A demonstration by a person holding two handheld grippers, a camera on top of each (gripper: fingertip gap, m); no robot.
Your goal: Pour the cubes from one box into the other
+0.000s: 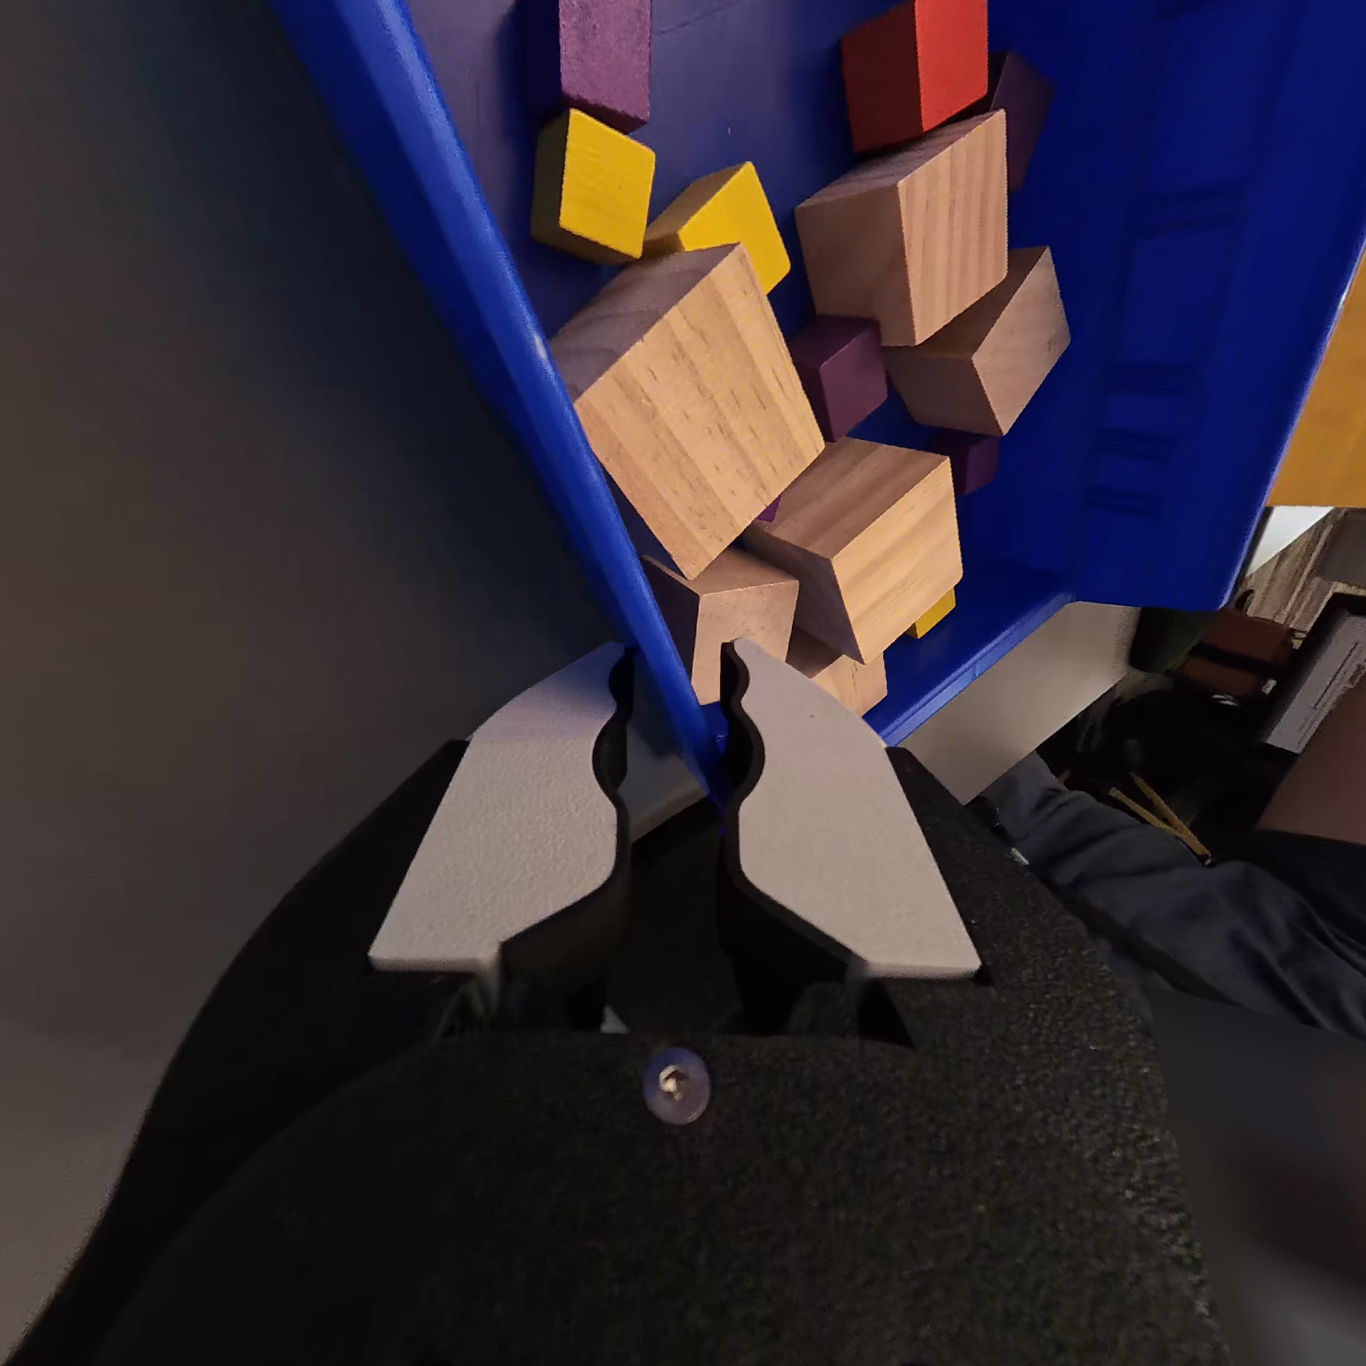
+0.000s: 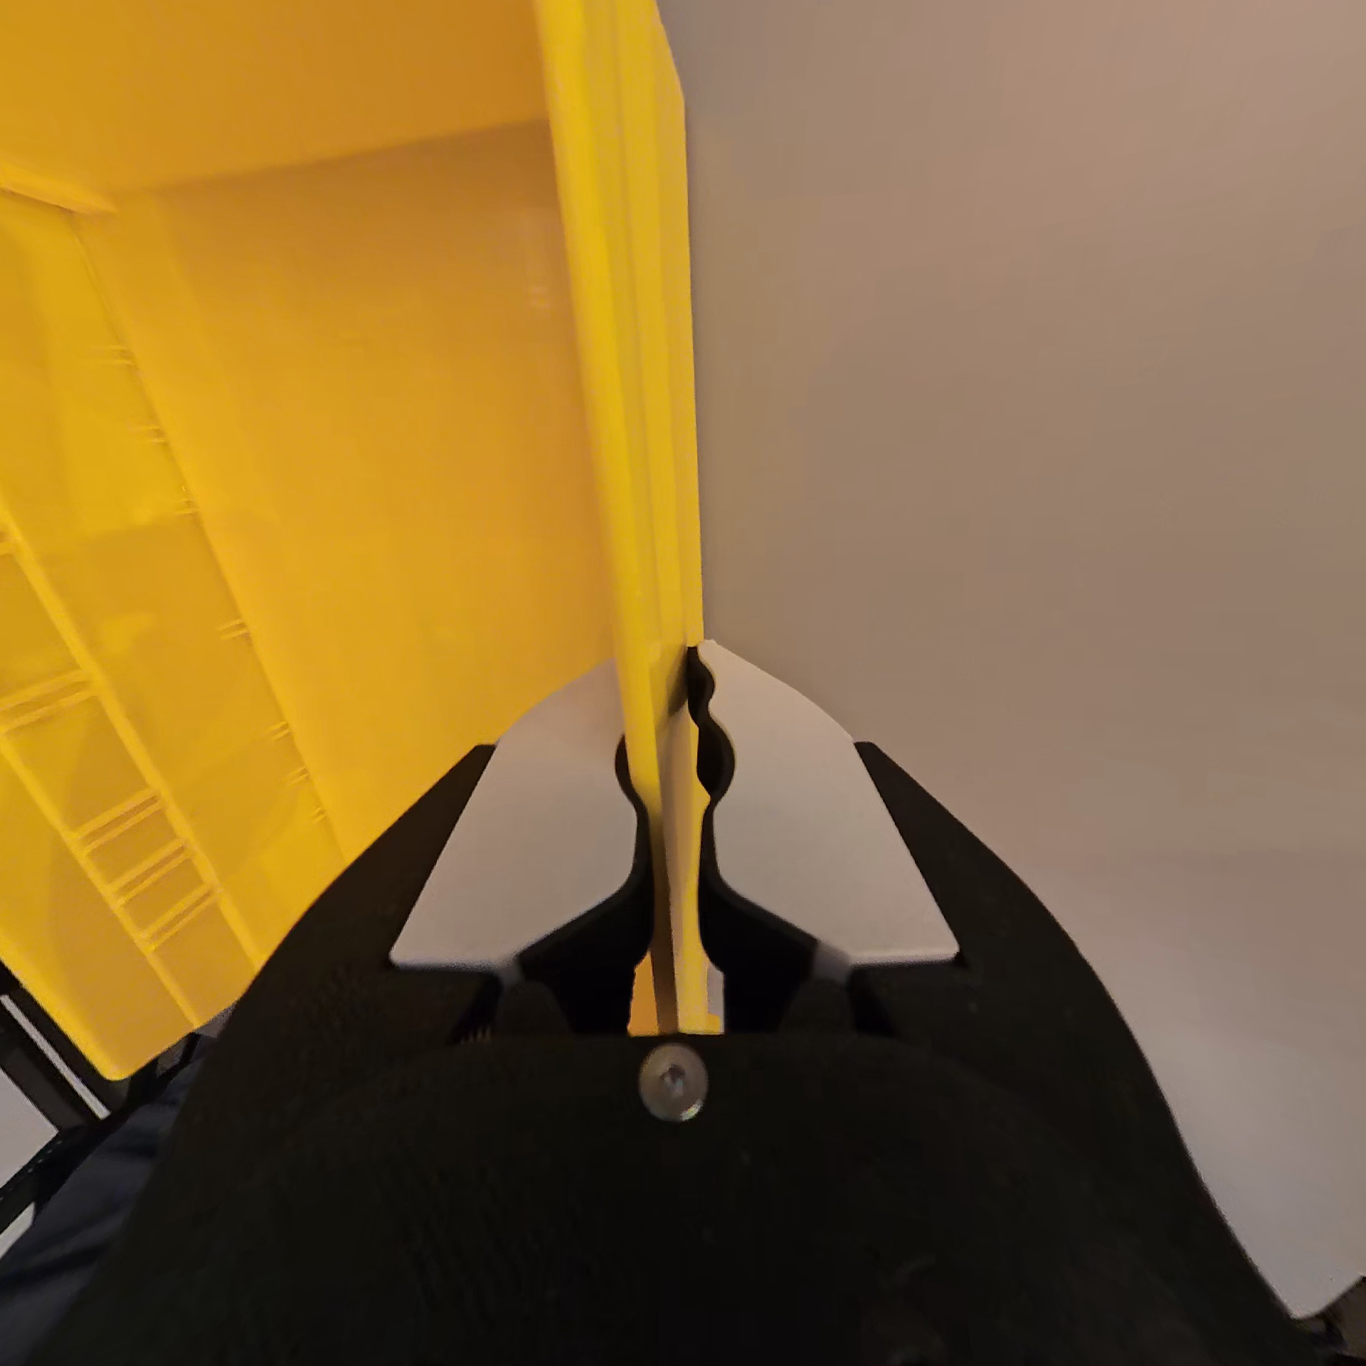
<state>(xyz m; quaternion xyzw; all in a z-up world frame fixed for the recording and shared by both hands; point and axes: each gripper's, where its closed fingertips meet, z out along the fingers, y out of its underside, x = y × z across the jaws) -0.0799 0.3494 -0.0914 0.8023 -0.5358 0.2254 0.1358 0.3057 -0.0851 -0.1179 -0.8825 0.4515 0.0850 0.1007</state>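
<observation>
Along the left side of the left wrist view runs the thin side wall of the blue box (image 1: pixel 1153 310), from the top of the frame down to the lower middle. The left gripper (image 1: pixel 676 654) is clenched on this wall near the corner, one grey finger outside and one inside. To the right of the wall, inside the box, lie the cubes: a purple cube (image 1: pixel 605 59) and two yellow cubes (image 1: pixel 606 188) in the upper part, a big plain wooden cube (image 1: pixel 695 414) in the middle against the wall, more wooden cubes (image 1: pixel 913 229) to its right and below it, small purple ones between them, and a red cube (image 1: pixel 916 70) at the upper right. At the right edge of the frame a piece of the yellow box (image 1: pixel 1323 429) shows behind the blue one.

At the left of the right wrist view the yellow box (image 2: pixel 369 443) fills the frame, and I see no cubes in the part that shows. Its side wall stands in the middle of the frame, and the right gripper (image 2: pixel 684 654) is clamped on it. To the right is only a pale surface (image 2: pixel 1035 443).
</observation>
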